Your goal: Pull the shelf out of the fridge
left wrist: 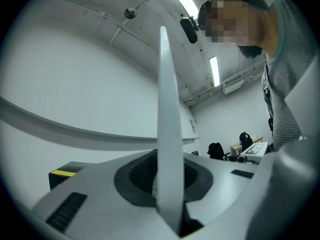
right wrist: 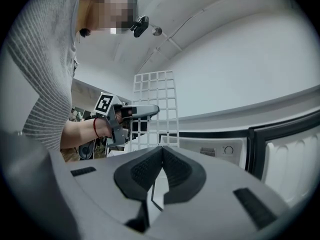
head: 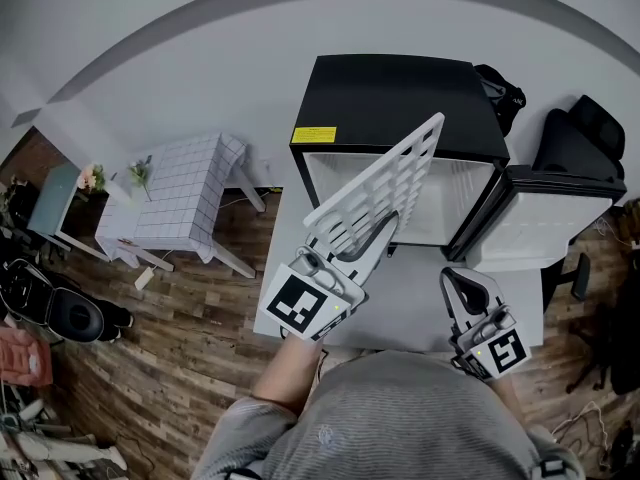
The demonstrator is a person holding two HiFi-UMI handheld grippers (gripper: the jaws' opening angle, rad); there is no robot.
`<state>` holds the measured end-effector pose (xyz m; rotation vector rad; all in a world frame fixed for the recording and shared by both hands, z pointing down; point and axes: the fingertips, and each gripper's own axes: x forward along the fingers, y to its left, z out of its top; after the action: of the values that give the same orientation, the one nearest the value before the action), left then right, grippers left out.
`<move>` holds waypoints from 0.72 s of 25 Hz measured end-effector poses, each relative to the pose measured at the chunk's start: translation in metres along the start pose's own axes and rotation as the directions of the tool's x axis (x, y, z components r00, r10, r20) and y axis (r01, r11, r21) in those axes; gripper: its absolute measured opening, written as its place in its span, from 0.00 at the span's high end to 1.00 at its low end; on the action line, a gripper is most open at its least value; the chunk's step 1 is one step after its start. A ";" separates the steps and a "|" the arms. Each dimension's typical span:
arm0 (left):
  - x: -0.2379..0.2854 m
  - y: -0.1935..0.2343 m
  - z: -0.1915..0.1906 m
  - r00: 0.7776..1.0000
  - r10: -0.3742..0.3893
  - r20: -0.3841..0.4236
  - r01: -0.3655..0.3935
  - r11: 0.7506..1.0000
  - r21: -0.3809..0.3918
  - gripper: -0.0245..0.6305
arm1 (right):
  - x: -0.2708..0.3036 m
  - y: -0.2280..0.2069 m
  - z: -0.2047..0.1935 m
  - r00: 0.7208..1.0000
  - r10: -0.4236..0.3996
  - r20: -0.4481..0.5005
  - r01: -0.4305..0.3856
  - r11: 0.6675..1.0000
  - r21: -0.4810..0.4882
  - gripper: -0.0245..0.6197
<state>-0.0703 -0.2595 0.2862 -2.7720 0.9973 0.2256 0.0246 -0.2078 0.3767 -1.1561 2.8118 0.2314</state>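
Wooden floor (head: 200, 318) | pale table (head: 420, 303) under fridge (head: 400, 98) | shelf (head: 390, 183) seemingly out, tilted

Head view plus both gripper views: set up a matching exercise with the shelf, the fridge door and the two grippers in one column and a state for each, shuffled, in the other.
Things:
1. shelf
2. fridge door
3. right gripper
4. left gripper

States:
a. swung open
b. jaws together, nothing between them
c. clamped on the shelf's edge
d. out of the fridge, held up in the air

Pairs: 1-d, 2-a, 3-b, 4-c
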 end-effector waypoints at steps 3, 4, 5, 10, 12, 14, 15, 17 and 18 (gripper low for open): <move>0.002 0.000 -0.004 1.000 0.005 -0.006 -0.005 1.000 0.017 0.88 | 0.001 -0.004 -0.002 1.000 -0.008 -0.020 0.008 1.000 -0.010 0.94; 0.003 0.001 -0.005 1.000 0.010 -0.002 -0.010 1.000 0.018 0.88 | 0.001 -0.004 -0.003 1.000 -0.006 -0.027 0.005 1.000 -0.012 0.94; 0.003 0.002 -0.006 1.000 0.015 0.002 -0.015 1.000 0.015 0.88 | 0.002 -0.005 -0.003 1.000 -0.002 -0.028 0.001 1.000 -0.012 0.94; 0.002 0.005 -0.007 1.000 0.024 0.017 -0.024 1.000 -0.011 0.88 | 0.000 -0.009 0.000 1.000 -0.004 -0.005 0.004 1.000 0.002 0.94; 0.002 0.004 -0.005 0.999 0.025 0.022 -0.025 1.000 -0.010 0.88 | -0.001 -0.009 -0.001 1.000 -0.004 -0.010 0.004 1.000 0.000 0.94; 0.002 0.003 -0.004 0.999 0.025 0.029 -0.024 1.000 -0.011 0.88 | -0.002 -0.009 -0.001 1.000 -0.004 -0.012 0.004 1.000 0.004 0.94; 0.002 0.002 -0.003 0.999 0.024 0.032 -0.023 1.000 -0.013 0.88 | -0.001 -0.009 -0.001 1.000 -0.006 -0.012 0.006 1.000 0.007 0.94; 0.002 0.002 -0.002 0.999 0.022 0.035 -0.021 1.000 -0.011 0.88 | 0.000 -0.009 0.000 1.000 -0.004 -0.013 0.004 1.000 0.007 0.94; 0.002 0.001 -0.002 0.999 0.021 0.037 -0.021 1.000 -0.009 0.88 | 0.000 -0.009 0.001 1.000 -0.003 -0.012 0.003 1.000 0.006 0.94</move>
<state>-0.0693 -0.2623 0.2872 -2.7561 1.0193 0.2836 0.0308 -0.2138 0.3752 -1.1644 2.8192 0.2157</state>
